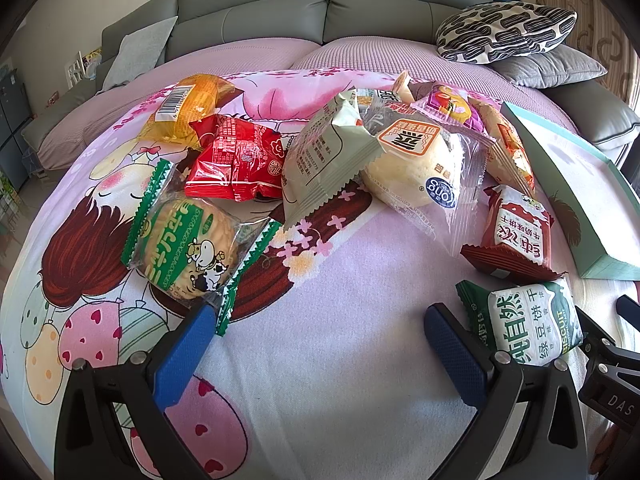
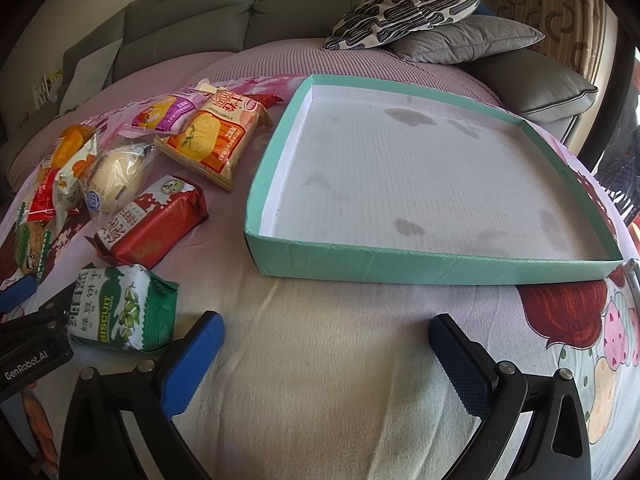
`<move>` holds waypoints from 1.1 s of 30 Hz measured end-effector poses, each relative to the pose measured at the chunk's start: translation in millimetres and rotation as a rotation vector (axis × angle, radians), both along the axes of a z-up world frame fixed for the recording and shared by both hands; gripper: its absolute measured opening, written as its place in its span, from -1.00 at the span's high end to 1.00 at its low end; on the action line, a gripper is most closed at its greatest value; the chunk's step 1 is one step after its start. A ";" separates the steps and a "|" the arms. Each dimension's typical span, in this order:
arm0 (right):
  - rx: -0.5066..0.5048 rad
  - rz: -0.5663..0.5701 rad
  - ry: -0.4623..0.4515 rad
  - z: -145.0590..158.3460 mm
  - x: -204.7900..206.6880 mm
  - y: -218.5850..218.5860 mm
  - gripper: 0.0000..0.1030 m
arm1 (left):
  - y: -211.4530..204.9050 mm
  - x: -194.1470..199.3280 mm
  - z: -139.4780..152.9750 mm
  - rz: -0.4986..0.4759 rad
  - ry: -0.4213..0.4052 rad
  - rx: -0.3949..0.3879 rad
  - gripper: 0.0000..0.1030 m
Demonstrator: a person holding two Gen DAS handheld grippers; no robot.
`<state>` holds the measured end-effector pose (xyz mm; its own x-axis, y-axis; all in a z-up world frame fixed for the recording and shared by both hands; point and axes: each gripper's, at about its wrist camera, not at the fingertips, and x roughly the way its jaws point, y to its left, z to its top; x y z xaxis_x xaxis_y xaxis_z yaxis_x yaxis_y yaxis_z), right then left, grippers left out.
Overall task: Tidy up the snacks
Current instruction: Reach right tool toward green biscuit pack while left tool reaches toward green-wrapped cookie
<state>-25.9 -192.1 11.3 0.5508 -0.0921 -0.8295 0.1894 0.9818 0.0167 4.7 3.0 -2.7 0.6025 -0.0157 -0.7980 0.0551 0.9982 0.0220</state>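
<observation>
Snacks (image 1: 320,152) in bright crinkled wrappers lie heaped beside a teal tray (image 2: 432,270), both jaws wide apart, holding nothing

Glossy plastic snack packets (image 1: 236,164), seemingly cardboard tray (image 2: 420,268).

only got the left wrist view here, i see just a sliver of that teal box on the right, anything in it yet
Observer: No. The right wrist view shows the teal box holding no snacks, only grey stains.
Operator: is the right gripper holding something
Observer: No, the right gripper is open over bare blanket.
Operator: closest snack to it
Observer: The green biscuit pack, just left of its left finger.
</observation>
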 end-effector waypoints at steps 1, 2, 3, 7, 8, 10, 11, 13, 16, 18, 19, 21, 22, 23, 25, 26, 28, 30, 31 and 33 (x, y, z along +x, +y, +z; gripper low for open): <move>-0.001 -0.002 0.000 0.0 0.6 0.6 -1.00 | 0.0 0.0 0.0 0.000 0.000 0.000 -1.00; -0.004 -0.006 -0.001 -0.1 1.5 1.0 -1.00 | 0.3 0.0 0.0 0.000 0.000 0.000 -1.00; -0.002 -0.008 -0.001 -0.2 2.5 1.5 -1.00 | 0.0 0.0 0.0 0.000 0.000 0.000 -1.00; -0.002 -0.010 -0.004 -1.7 4.3 -0.6 -1.00 | 0.4 0.2 0.0 0.000 0.000 0.001 -1.00; -0.014 -0.010 -0.006 -2.1 4.8 -0.6 -1.00 | 0.5 0.2 0.0 0.000 0.000 0.002 -1.00; -0.024 -0.010 -0.009 -2.4 4.5 -0.6 -1.00 | 0.1 0.2 0.0 0.000 0.000 0.004 -1.00; -0.032 -0.010 -0.012 -2.6 4.7 -0.3 -1.00 | 0.1 0.2 0.0 0.000 -0.001 0.008 -1.00; -0.049 -0.010 -0.011 -3.2 4.0 2.0 -1.00 | -1.3 0.0 0.1 0.001 -0.002 0.015 -1.00; -0.079 -0.011 -0.021 -3.1 3.0 3.7 -1.00 | -1.1 -0.7 0.4 0.002 -0.003 0.016 -1.00; -0.080 -0.010 -0.012 -3.4 2.0 4.4 -1.00 | -1.2 -0.6 0.5 0.002 -0.004 0.016 -1.00; -0.066 -0.010 -0.009 -3.6 2.0 4.2 -1.00 | -1.4 -1.3 1.2 0.001 -0.004 0.015 -1.00; -0.076 -0.010 -0.006 -2.8 1.9 3.8 -1.00 | -0.9 -2.7 2.5 -0.001 -0.004 0.011 -1.00; -0.073 -0.013 -0.004 -2.0 2.0 3.4 -1.00 | 0.3 -4.0 4.3 -0.005 -0.003 0.007 -1.00; -0.073 -0.016 -0.003 -0.8 2.1 3.1 -1.00 | 0.9 -5.1 6.6 -0.014 0.000 0.008 -1.00; -0.077 -0.022 -0.007 3.7 2.8 3.4 -1.00 | 1.6 -9.3 14.8 -0.039 -0.004 0.020 -1.00; -0.076 -0.019 -0.009 6.4 2.7 4.6 -1.00 | 3.0 -12.2 20.5 -0.047 -0.014 0.020 -1.00; -0.065 -0.007 -0.041 14.7 -0.5 7.9 -1.00 | 7.4 -18.3 33.3 -0.062 -0.032 0.016 -1.00; -0.088 0.004 -0.089 27.7 -5.3 13.3 -1.00 | 13.8 -23.8 46.1 -0.071 -0.052 0.014 -1.00; -0.094 0.009 -0.113 34.1 -7.3 16.0 -1.00 | 17.4 -25.6 51.1 -0.069 -0.056 0.018 -1.00; -0.083 0.020 -0.163 45.2 -10.7 21.6 -1.00 | 24.9 -24.1 58.1 -0.061 -0.056 0.025 -1.00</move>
